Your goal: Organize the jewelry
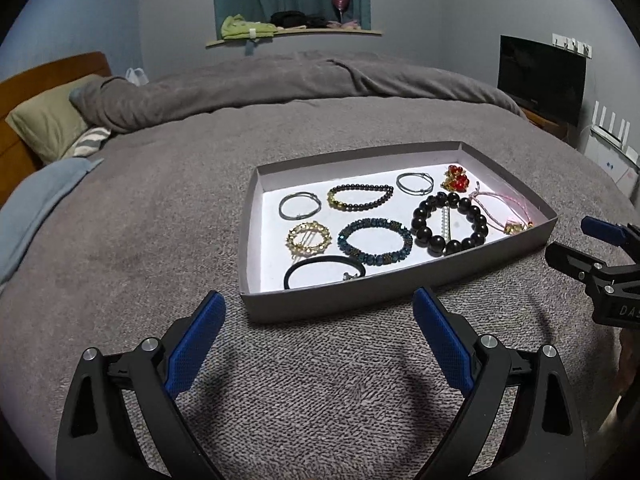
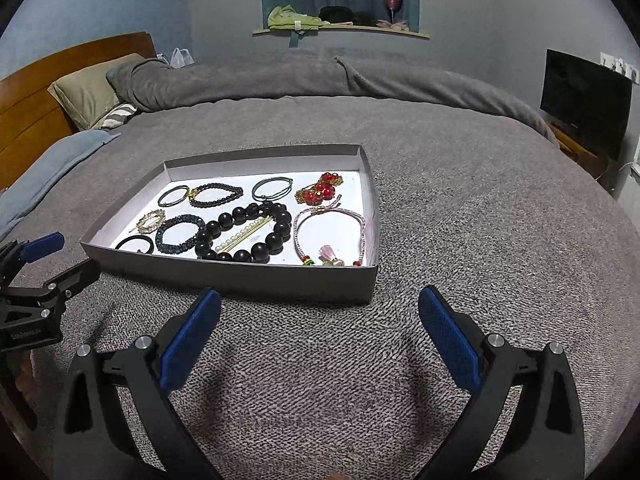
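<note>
Well, the big gray bed [image 1: 200, 208] holds a flat box [image 1: 400, 296]; all the jewelry sits inside, the black bead bracelet [image 2: 244, 232] in its middle; left tongs [image 1: 320, 312] and right tongs [image 2: 320, 308] wait spread wide, holding nothing; it looks nearly done.

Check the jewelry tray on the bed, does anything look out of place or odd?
One thing: a pearl hair clip lies inside the ring of the large black bead bracelet, while other pieces in the gray tray lie apart. Nothing is spilled on the blanket. Both grippers, left and right, are open and empty.
</note>
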`<action>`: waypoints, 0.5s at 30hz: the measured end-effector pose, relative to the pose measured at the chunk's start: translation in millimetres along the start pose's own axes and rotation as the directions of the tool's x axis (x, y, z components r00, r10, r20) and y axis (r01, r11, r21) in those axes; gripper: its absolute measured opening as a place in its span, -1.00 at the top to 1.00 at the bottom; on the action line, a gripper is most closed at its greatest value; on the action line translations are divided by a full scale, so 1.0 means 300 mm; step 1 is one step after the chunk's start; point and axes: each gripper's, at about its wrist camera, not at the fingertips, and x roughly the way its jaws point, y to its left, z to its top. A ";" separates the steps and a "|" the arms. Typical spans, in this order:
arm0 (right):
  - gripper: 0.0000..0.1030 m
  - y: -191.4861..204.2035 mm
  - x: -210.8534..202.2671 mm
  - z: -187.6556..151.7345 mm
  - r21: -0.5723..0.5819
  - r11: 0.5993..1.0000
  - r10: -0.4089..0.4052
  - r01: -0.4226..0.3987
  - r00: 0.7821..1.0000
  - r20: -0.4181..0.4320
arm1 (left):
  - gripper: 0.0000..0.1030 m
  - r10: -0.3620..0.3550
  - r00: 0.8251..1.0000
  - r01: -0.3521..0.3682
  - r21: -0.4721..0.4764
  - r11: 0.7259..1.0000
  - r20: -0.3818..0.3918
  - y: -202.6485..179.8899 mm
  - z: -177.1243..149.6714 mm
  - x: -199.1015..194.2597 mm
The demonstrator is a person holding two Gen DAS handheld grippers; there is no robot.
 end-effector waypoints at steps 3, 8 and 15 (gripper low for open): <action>-0.90 0.002 -0.002 0.000 -0.002 1.000 0.000 0.000 1.000 0.002 | -0.83 0.000 1.000 0.000 0.000 1.000 0.000 0.000 0.000 0.000; -0.90 0.004 -0.003 0.001 -0.002 1.000 0.000 0.000 1.000 0.002 | -0.83 0.001 1.000 -0.001 -0.001 1.000 -0.001 0.000 0.000 0.001; -0.90 0.005 -0.002 0.001 -0.004 1.000 0.000 0.000 1.000 0.000 | -0.83 0.000 1.000 0.000 0.002 1.000 -0.004 -0.002 0.000 0.002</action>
